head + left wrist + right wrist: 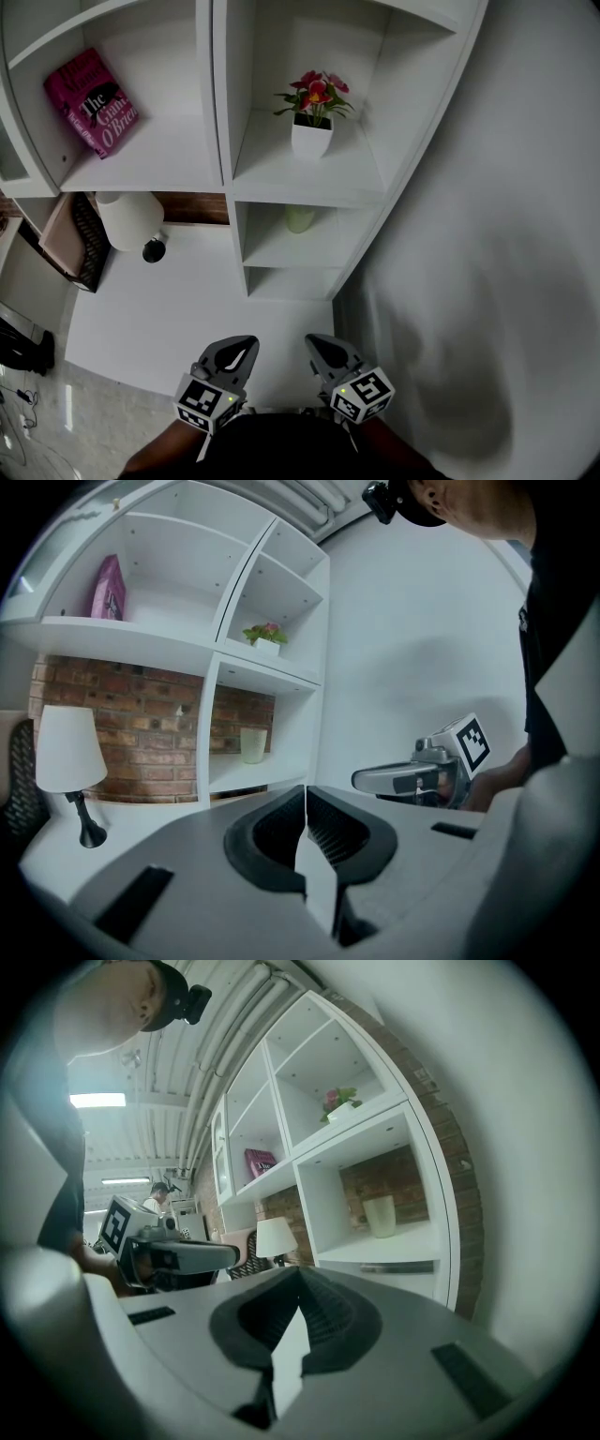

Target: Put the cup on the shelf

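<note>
The left hand-held gripper [244, 347] and right hand-held gripper [319, 345] are closed, empty. The pale green cup [300, 219] (glass, perhaps) stands at twelve o'clock in the lower cubby of the white shelf [277, 251]; a clumsy reach in could topple it.

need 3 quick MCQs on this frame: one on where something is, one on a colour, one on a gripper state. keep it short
1. Where is the cup?
A. in a drawer
B. in the shelf compartment below the potted flowers
C. on a tray

2. What colour is the cover of the book?
A. blue
B. pink
C. green

3. How do the jaws of the left hand-held gripper stand?
A. shut, nothing between them
B. wide open
C. shut on the cup

Answers:
1 B: the head view shows it standing directly under the flowers' compartment.
2 B: the cover is bright pink in the head view.
3 A: the left gripper view shows the jaws meeting with nothing between them.
</note>
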